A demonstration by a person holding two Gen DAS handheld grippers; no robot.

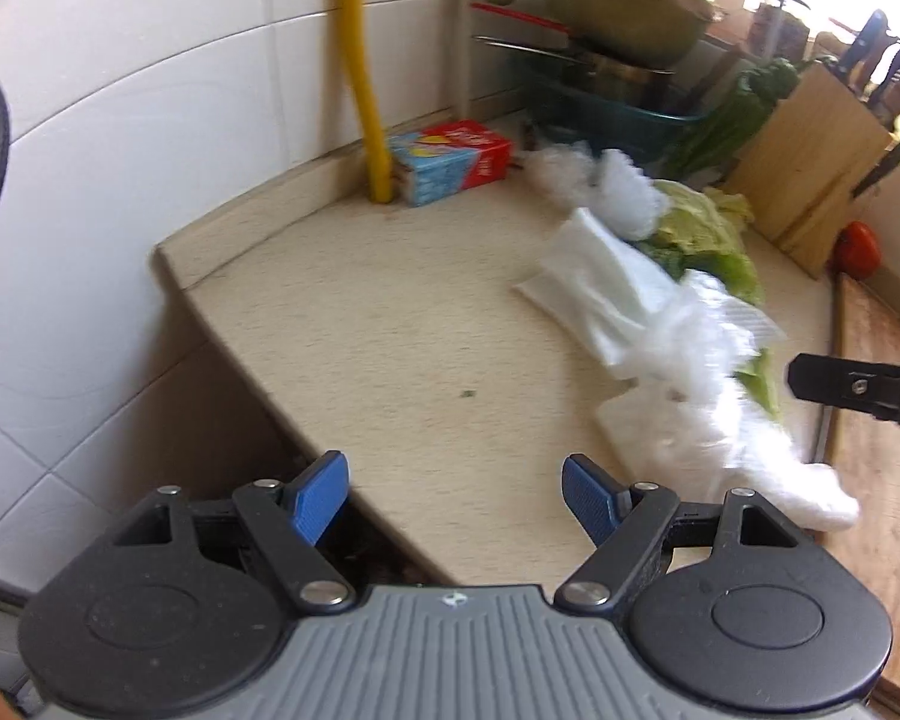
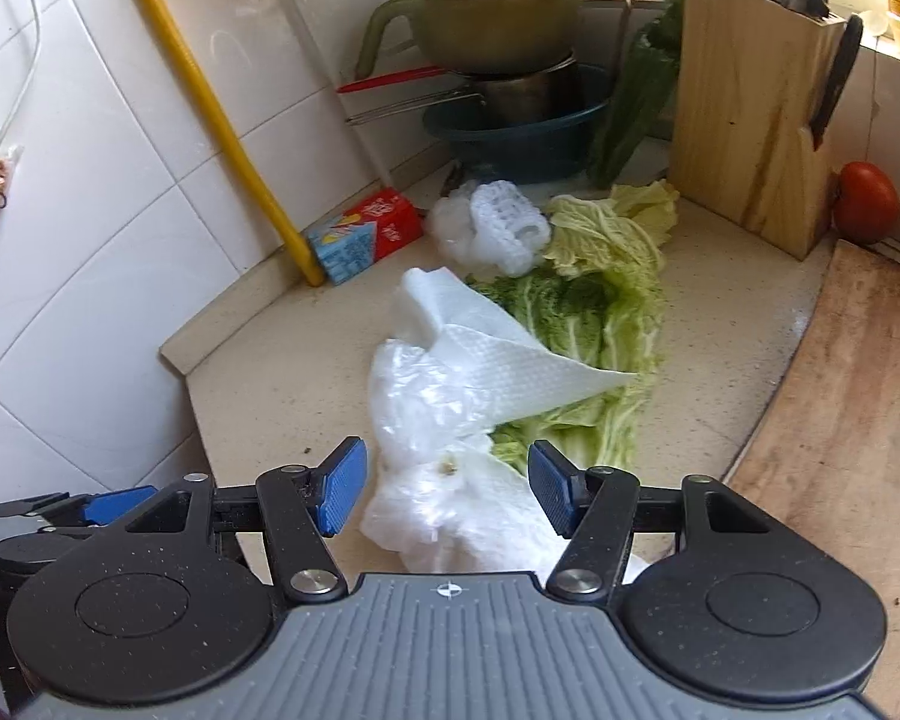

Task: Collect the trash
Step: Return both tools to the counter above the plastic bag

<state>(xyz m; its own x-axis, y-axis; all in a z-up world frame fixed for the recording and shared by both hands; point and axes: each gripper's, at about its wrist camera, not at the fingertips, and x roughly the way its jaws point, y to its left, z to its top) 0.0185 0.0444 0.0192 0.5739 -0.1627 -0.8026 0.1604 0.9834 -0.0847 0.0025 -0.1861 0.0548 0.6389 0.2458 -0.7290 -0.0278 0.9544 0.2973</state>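
Note:
A heap of trash lies on the beige counter (image 1: pixel 390 324): a white paper towel (image 2: pixel 498 360), a crumpled clear plastic bag (image 2: pixel 426 414), a white foam net sleeve (image 2: pixel 510 228) and cabbage leaves (image 2: pixel 600 312). The same towel (image 1: pixel 594 276) and plastic (image 1: pixel 708 408) show blurred in the left wrist view. My right gripper (image 2: pixel 447 495) is open, its blue pads on either side of the near end of the plastic bag. My left gripper (image 1: pixel 456 498) is open and empty over the counter's near left edge, left of the heap. A black part of the right gripper (image 1: pixel 858 387) shows at the right edge.
A red and blue carton (image 2: pixel 366 234) lies by a yellow pipe (image 2: pixel 210 102) at the tiled wall. Stacked bowls and pots (image 2: pixel 510 72) stand at the back. A wooden knife block (image 2: pixel 750 114), a tomato (image 2: pixel 867 201) and a wooden cutting board (image 2: pixel 852 420) are on the right.

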